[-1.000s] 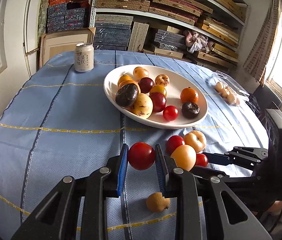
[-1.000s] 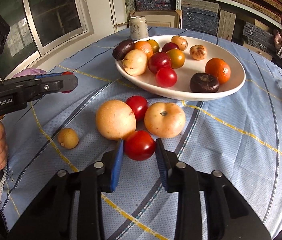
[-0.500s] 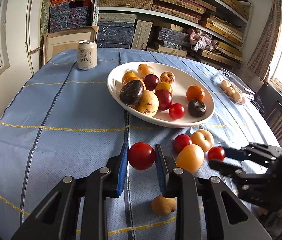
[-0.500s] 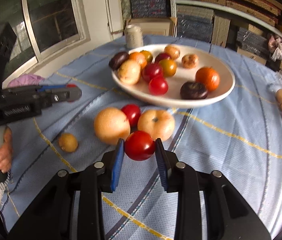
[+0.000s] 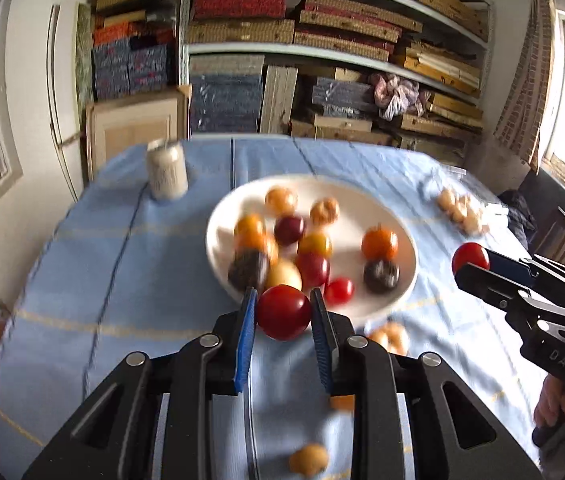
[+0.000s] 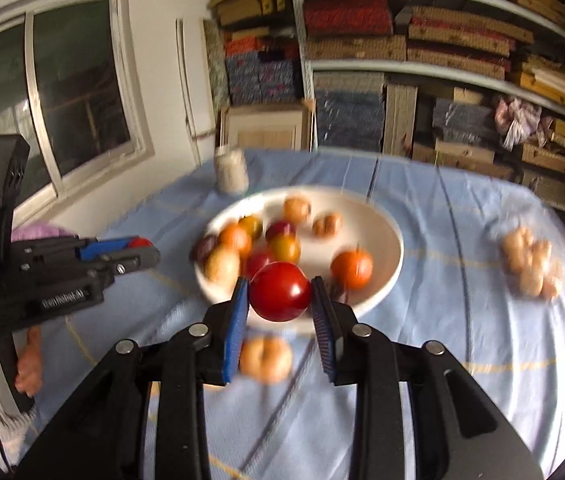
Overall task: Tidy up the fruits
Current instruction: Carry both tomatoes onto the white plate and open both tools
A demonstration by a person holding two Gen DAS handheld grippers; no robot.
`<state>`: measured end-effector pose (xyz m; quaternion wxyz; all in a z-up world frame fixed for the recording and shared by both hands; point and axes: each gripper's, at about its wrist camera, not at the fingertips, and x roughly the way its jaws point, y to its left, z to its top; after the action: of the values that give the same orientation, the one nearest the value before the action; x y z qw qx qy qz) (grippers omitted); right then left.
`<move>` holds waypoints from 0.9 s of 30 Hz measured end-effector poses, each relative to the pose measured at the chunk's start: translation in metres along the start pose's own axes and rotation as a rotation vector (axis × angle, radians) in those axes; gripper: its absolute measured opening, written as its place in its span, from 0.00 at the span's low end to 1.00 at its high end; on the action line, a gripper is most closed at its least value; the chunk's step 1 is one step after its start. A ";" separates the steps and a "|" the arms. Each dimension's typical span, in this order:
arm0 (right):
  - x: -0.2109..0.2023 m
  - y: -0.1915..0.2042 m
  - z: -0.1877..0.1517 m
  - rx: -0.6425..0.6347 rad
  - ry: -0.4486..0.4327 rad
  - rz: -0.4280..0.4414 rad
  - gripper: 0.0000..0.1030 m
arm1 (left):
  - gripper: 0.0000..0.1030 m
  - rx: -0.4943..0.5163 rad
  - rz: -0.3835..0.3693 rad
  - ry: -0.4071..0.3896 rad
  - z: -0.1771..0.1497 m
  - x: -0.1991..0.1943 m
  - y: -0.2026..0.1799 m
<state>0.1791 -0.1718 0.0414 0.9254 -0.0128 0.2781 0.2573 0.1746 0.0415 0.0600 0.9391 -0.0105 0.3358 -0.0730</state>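
Blue tablecloth point(image 5: 82, 280), blurred by motion, carries a white oval plate point(image 5: 398, 232) holding roughly a dozen fruits, sorted portion well advanced. Loose on the cloth near the plate's front rim: a pale orange fruit point(image 6: 266, 358), and in the left view a small brown one point(image 5: 308, 459) nearer the camera — others may be hidden. The left gripper point(image 5: 284, 312) is clamped on a red tomato point(image 5: 283, 312); the right gripper point(image 6: 280, 292) likewise grips its own tomato point(image 6: 280, 291), both raised before the plate — neither yet deposited.
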 end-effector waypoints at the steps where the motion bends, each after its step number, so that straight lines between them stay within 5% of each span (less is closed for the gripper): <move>1: 0.000 0.001 0.011 -0.003 -0.024 -0.009 0.30 | 0.26 0.000 0.000 -0.010 0.008 0.000 -0.002; 8: 0.033 -0.009 0.052 0.055 -0.080 -0.050 0.30 | 0.26 -0.048 -0.007 -0.033 0.050 0.037 -0.012; 27: 0.140 -0.035 0.024 -0.014 0.104 -0.082 0.30 | 0.26 -0.038 0.053 0.089 0.038 0.135 -0.009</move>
<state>0.3082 -0.1328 -0.0156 0.9194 -0.0439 0.3232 0.2198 0.3009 0.0115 0.0051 0.9245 -0.0163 0.3785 -0.0421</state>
